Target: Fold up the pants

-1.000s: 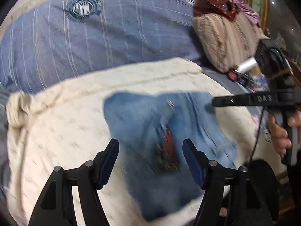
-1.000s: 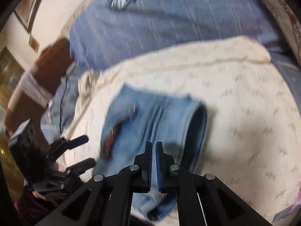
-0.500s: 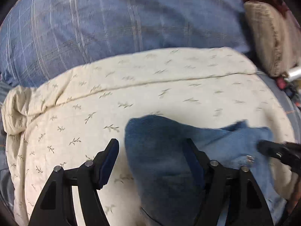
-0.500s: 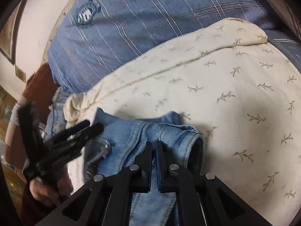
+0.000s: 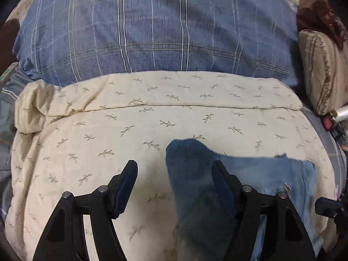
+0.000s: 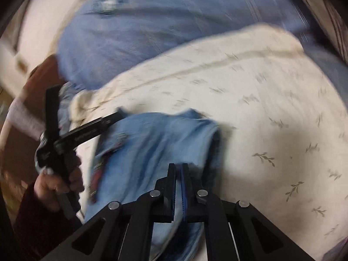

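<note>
Left wrist view
- Change since earlier: the pants (image 5: 250, 174) were blurred and filled the middle of the frame a second ago; they are now seen sharp and low, in the lower centre and lower right, with more of the cream blanket (image 5: 152, 119) bared above them.
- Task thing: the denim lies bunched on the blanket on the bed, one rounded fold edge raised at lower centre.
- Left claw (image 5: 175, 187): released, the jaws standing wide. The left finger is over bare blanket; the right finger is over the denim, and the fold edge sits between them, ungripped. It is judged to be lined up to take that edge.
- Right claw (image 5: 328, 208): only its dark tip is seen at the right edge, at the far side of the cloth.
- Background: a blue striped pillow (image 5: 152, 39) fills the upper frame; a striped cushion (image 5: 322, 69) sits at upper right.

Right wrist view
- Change since earlier: the frame is now smeared by motion where half a second ago it was sharp; the left claw's handle is seen lower at the left edge.
- Right claw (image 6: 178, 169): clenched, the pads nearly meeting. Denim (image 6: 156, 148) lies directly under and in front of them; whether a thin layer is pinched cannot be told. It is judged to be pinning or holding that side so the cloth stays put.
- Left hand (image 6: 58, 180): wrapped round the left claw's grip at lower left, the finger reaching to the pants' upper left corner.
- Stage: the fold is judged partly made, not yet flattened.
</note>
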A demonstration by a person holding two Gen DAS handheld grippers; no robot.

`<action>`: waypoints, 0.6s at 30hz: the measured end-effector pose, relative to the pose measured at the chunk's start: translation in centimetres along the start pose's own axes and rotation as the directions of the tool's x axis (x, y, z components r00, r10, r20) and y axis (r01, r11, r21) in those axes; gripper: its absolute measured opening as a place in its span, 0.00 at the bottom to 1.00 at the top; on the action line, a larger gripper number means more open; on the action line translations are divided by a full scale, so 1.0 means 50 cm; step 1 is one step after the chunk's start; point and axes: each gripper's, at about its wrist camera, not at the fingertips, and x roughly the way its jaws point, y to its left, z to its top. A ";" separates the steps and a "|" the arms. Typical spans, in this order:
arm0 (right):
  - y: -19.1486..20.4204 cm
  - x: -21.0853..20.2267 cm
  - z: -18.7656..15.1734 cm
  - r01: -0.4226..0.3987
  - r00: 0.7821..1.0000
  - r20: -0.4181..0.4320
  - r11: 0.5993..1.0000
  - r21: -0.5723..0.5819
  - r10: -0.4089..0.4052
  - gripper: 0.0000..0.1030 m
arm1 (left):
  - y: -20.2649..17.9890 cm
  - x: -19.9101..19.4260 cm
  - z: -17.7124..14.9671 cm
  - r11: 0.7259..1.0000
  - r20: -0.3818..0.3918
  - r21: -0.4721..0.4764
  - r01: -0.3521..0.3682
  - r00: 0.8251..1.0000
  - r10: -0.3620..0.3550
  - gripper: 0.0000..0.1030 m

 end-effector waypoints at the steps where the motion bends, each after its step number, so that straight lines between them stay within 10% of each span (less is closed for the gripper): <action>1: 0.023 -0.018 -0.009 -0.020 1.000 0.009 0.999 -0.040 0.021 0.07 | 0.003 -0.015 -0.007 1.000 0.005 0.006 0.008 1.000 -0.008 0.70; 10: 0.143 -0.038 -0.084 -0.092 0.996 0.003 0.983 -0.156 0.093 0.07 | -0.011 -0.128 -0.166 0.994 -0.042 0.078 0.079 0.996 -0.076 0.70; 18: 0.154 0.023 -0.139 -0.005 0.997 -0.083 0.986 -0.165 -0.009 0.07 | -0.050 -0.132 -0.239 0.986 -0.084 0.135 0.100 0.993 -0.089 0.70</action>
